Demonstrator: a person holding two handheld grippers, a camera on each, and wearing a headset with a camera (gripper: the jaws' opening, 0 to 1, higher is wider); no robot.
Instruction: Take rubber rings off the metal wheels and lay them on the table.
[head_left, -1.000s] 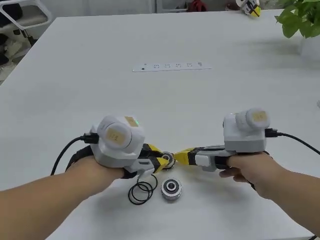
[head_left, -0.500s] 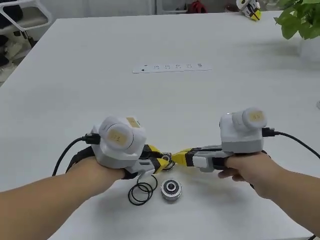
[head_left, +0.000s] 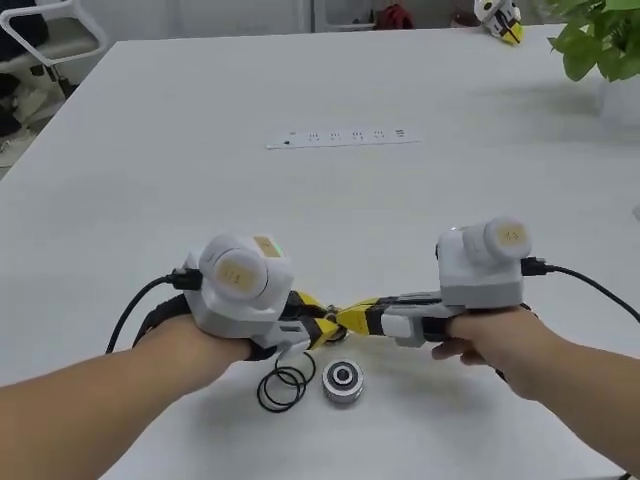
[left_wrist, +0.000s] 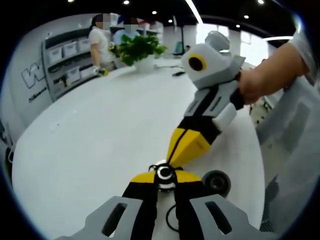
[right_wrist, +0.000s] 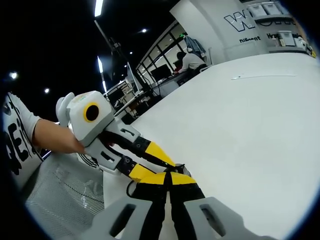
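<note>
My left gripper (head_left: 323, 322) (left_wrist: 164, 178) is shut on a small metal wheel (left_wrist: 164, 172), held just above the white table (head_left: 330, 220). My right gripper (head_left: 348, 318) (right_wrist: 172, 176) comes in from the right. Its yellow tips are closed together at the wheel's rim, where a thin black rubber ring (right_wrist: 178, 168) sits; the pinch itself is small and partly hidden. Another metal wheel (head_left: 343, 380) (left_wrist: 216, 182) lies flat on the table below the grippers. A few loose black rubber rings (head_left: 284, 386) lie overlapping just to its left.
A white power strip (head_left: 343, 134) lies flat at mid-table. A green plant (head_left: 600, 40) stands at the far right corner and a small yellow and white object (head_left: 498, 15) at the far edge. The table's near edge runs close beneath the loose wheel.
My right gripper has slid left, so its tips now meet the wheel in my left gripper. The left gripper, loose wheel and rings have stayed put.
</note>
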